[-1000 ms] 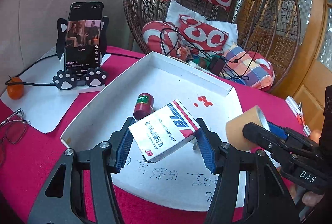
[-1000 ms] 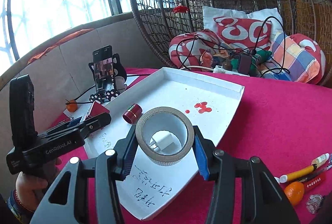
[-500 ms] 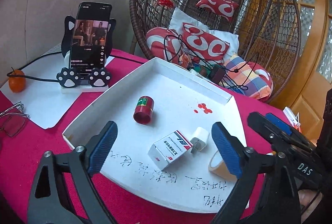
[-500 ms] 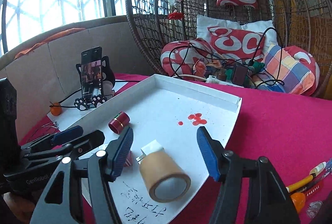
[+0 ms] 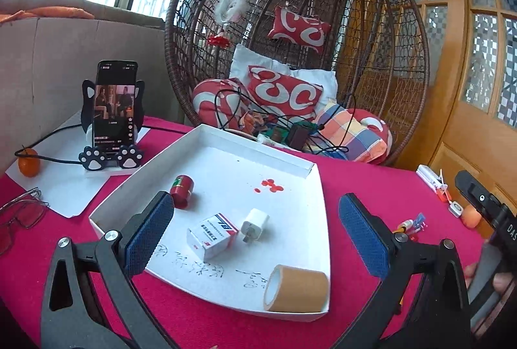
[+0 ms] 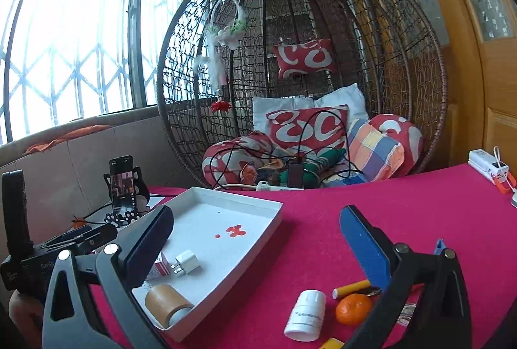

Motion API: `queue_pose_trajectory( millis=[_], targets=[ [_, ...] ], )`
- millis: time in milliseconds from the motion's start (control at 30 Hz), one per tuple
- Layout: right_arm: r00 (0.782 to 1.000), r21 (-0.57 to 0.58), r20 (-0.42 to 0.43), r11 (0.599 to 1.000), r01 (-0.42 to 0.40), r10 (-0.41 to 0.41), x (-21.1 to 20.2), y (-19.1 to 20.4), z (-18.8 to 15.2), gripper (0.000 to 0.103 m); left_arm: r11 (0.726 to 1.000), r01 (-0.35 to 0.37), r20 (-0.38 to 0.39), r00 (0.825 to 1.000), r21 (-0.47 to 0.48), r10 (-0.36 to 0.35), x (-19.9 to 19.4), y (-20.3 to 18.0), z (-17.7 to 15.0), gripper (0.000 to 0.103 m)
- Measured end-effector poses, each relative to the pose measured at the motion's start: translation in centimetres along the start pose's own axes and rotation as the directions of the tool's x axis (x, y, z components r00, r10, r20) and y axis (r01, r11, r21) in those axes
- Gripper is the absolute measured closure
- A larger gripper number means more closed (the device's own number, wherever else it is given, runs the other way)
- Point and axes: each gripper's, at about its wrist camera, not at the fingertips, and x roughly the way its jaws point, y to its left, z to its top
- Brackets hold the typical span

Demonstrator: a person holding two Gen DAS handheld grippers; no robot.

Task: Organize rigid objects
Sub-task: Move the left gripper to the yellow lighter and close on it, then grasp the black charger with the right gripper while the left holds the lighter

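The left tool (image 5: 255,232) stands released, its two blue, dimpled pads spread wide and nothing between them. Beyond and between the pads, inside the shallow white cardboard tray (image 5: 303,166), lie a small white and red medicine box (image 5: 211,236) and, just beside it, a white cube-shaped charger plug (image 5: 254,224). A squat red cylinder with a green label (image 5: 181,190) lies on its side further back, near the left pad. A roll of tan tape (image 5: 295,287) rests on its side at the tray's near right corner, below the right pad. Handwritten ink marks and red spots mark the tray floor.

The right tool (image 6: 255,241) is released too, jaws far apart and empty. Its view shows the same tray (image 6: 258,239) off to the left, with the tape roll (image 6: 166,303) at the near corner just past the left pad, and the plug (image 6: 185,263) beyond it. Only this view shows a white plastic bottle (image 6: 305,315) lying on the magenta cloth of the desk (image 6: 371,197), an orange fruit (image 6: 353,309) just beside it, and a yellow pen (image 6: 352,288) behind. Only the left view shows the glasses (image 5: 21,213) and the full cat-paw stand holding a phone (image 5: 113,107).
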Motion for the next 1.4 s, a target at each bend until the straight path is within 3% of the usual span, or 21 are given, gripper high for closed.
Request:
queue_pose_trajectory(
  millis=[133, 267, 333, 400, 467, 533, 600, 733, 867, 900, 967, 1033, 1100, 1167, 1233, 1300, 1400],
  targets=[
    [0.99, 0.059, -0.004, 0.988, 0.14, -0.14, -2.4, -5.0, -0.8, 0.0, 0.994, 0.088, -0.043, 0.995, 0.064, -0.085, 0.0, -3.6, -1.0, 0.0],
    [0.961, 0.131, -0.057, 0.953, 0.275, -0.27, -4.3, -9.8, -2.6, 0.0, 0.974, 0.177, -0.146, 0.977, 0.14, -0.157, 1.4, -7.7, -3.1, 0.0],
    [0.94, 0.145, -0.107, 0.93, 0.338, -0.325, -4.8, -11.8, -3.6, 0.0, 0.951, 0.255, -0.23, 0.95, 0.174, -0.212, 2.5, -9.9, -4.5, 0.0],
    [0.921, 0.161, -0.163, 0.912, 0.378, -0.353, -5.2, -13.6, -4.7, 0.0, 0.921, 0.341, -0.348, 0.9, 0.187, -0.262, 3.8, -12.0, -6.1, 0.0],
    [0.904, 0.194, -0.227, 0.893, 0.407, -0.363, -5.4, -15.2, -5.7, 0.0, 0.905, 0.378, -0.441, 0.858, 0.194, -0.263, 5.0, -13.8, -7.8, 0.0],
    [0.906, 0.267, -0.262, 0.877, 0.4, -0.333, -5.6, -16.6, -6.3, 0.0, 0.895, 0.398, -0.506, 0.824, 0.2, -0.254, 5.9, -15.1, -9.2, 0.0],
    [0.906, 0.317, -0.283, 0.861, 0.398, -0.314, -5.7, -17.6, -6.7, 0.0, 0.888, 0.41, -0.537, 0.806, 0.207, -0.247, 6.2, -16.1, -9.9, 0.0],
    [0.909, 0.388, -0.323, 0.838, 0.383, -0.265, -5.9, -18.7, -7.7, 0.0, 0.888, 0.408, -0.557, 0.797, 0.211, -0.234, 7.0, -17.0, -10.0, 0.002],
    [0.903, 0.45, -0.363, 0.805, 0.387, -0.231, -5.8, -19.9, -8.5, 0.0, 0.881, 0.391, -0.595, 0.785, 0.266, -0.169, 8.7, -17.9, -10.6, 0.033],
    [0.906, 0.462, -0.361, 0.801, 0.382, -0.224, -5.9, -20.1, -8.6, 0.0, 0.875, 0.378, -0.585, 0.798, 0.303, -0.142, 8.7, -18.4, -10.8, 0.034],
    [0.908, 0.461, -0.354, 0.802, 0.38, -0.227, -6.2, -20.0, -8.6, 0.0, 0.85, 0.381, -0.581, 0.806, 0.363, -0.113, 8.8, -19.6, -11.3, 0.035],
    [0.904, 0.44, -0.367, 0.815, 0.376, -0.22, -5.8, -19.7, -8.5, 0.0, 0.828, 0.378, -0.564, 0.821, 0.414, -0.093, 8.7, -20.4, -11.7, 0.036],
    [0.906, 0.396, -0.379, 0.852, 0.342, -0.188, -5.0, -19.1, -8.1, 0.0, 0.82, 0.4, -0.561, 0.819, 0.41, -0.119, 8.6, -20.6, -11.8, 0.057],
    [0.894, 0.298, -0.406, 0.897, 0.327, -0.19, -3.9, -17.8, -7.6, 0.002, 0.82, 0.399, -0.554, 0.823, 0.411, -0.122, 8.5, -20.4, -11.8, 0.075],
    [0.881, 0.211, -0.426, 0.924, 0.318, -0.206, -3.0, -16.6, -7.2, 0.023, 0.823, 0.401, -0.556, 0.821, 0.402, -0.128, 8.4, -20.2, -11.8, 0.078],
    [0.87, 0.17, -0.445, 0.934, 0.314, -0.211, -2.0, -16.2, -7.0, 0.035, 0.83, 0.4, -0.557, 0.82, 0.389, -0.135, 8.5, -19.9, -11.7, 0.078],
    [0.864, 0.166, -0.468, 0.943, 0.289, -0.183, -0.5, -16.1, -6.7, 0.035, 0.828, 0.395, -0.549, 0.826, 0.398, -0.13, 8.3, -20.0, -11.8, 0.078]
  ],
)
